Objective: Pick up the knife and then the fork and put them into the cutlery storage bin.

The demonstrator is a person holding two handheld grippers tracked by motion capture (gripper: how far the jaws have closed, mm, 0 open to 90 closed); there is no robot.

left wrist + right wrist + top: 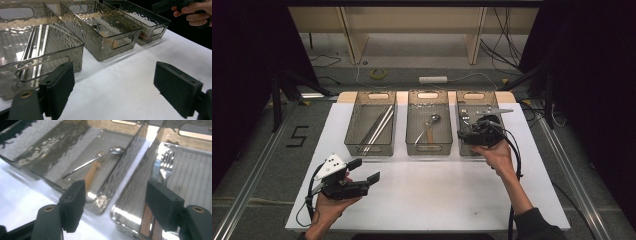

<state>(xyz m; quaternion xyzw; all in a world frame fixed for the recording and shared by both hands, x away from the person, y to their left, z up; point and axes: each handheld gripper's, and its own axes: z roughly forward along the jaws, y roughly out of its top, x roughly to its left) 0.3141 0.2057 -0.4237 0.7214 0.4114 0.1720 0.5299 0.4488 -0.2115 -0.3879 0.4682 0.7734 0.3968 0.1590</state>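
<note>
On the white worktop [427,195] three smoky clear bins stand in a row toward twelve o'clock. The left bin [370,125] holds long metal rods [379,127]; the middle bin [428,122] holds a spoon [428,127] lying aslant, its bowl toward one o'clock; the right bin [475,120] holds a fork [166,163] whose tines point toward twelve in the right gripper view, with wooden handles showing at the bin's near end.

The right gripper [477,132], held in the person's right hand [497,155], hovers over the near half of the right bin, at about two o'clock from the middle of the worktop. Its fingers [72,203] are spread apart and grasp nothing: in the right gripper view one pad stands over the near corner of the middle bin and the other over the right bin, above the fork's handle, with no thing pressed between them.

The left gripper [364,172] rests in the left hand [329,207] at about eight o'clock, low over bare worktop and near the left bin's front wall. Its fingers [60,86] are released too, wide apart, with only white surface between them. The two grippers are well apart.
</note>
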